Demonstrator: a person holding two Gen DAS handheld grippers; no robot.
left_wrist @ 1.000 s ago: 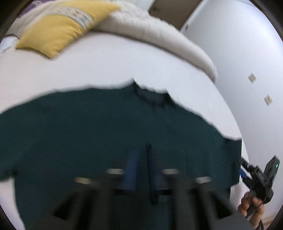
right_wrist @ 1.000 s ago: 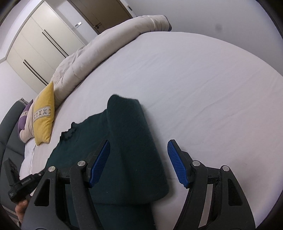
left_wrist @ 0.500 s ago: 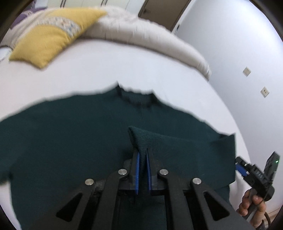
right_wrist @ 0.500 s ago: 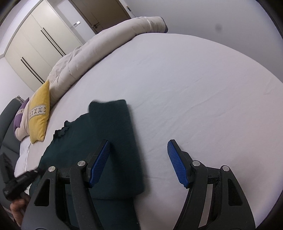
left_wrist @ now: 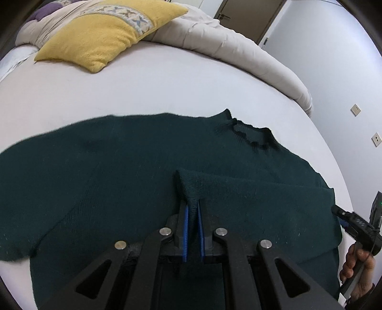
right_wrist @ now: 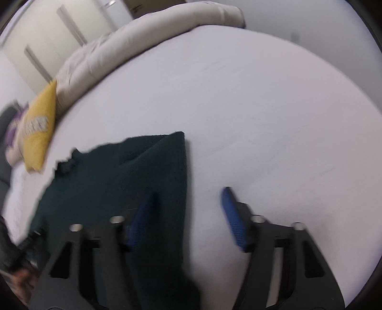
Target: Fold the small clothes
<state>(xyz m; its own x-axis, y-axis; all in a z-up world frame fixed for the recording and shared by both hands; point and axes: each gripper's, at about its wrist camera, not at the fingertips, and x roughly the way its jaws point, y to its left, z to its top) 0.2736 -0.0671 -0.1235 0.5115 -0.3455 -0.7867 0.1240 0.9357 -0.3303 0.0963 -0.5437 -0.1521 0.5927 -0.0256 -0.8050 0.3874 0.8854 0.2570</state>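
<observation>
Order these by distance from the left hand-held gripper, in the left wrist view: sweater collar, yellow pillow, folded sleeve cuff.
1. Folded sleeve cuff, pinched in the left hand-held gripper.
2. Sweater collar, beyond, to the right.
3. Yellow pillow, far, upper left.

I note a white-sheeted bed (left_wrist: 167, 78) bearing a yellow pillow (left_wrist: 107, 35) and rolled beige duvet (left_wrist: 238, 52), pale walls (left_wrist: 334, 59), a brown door (left_wrist: 250, 16), and cream wardrobe doors (right_wrist: 43, 47).
</observation>
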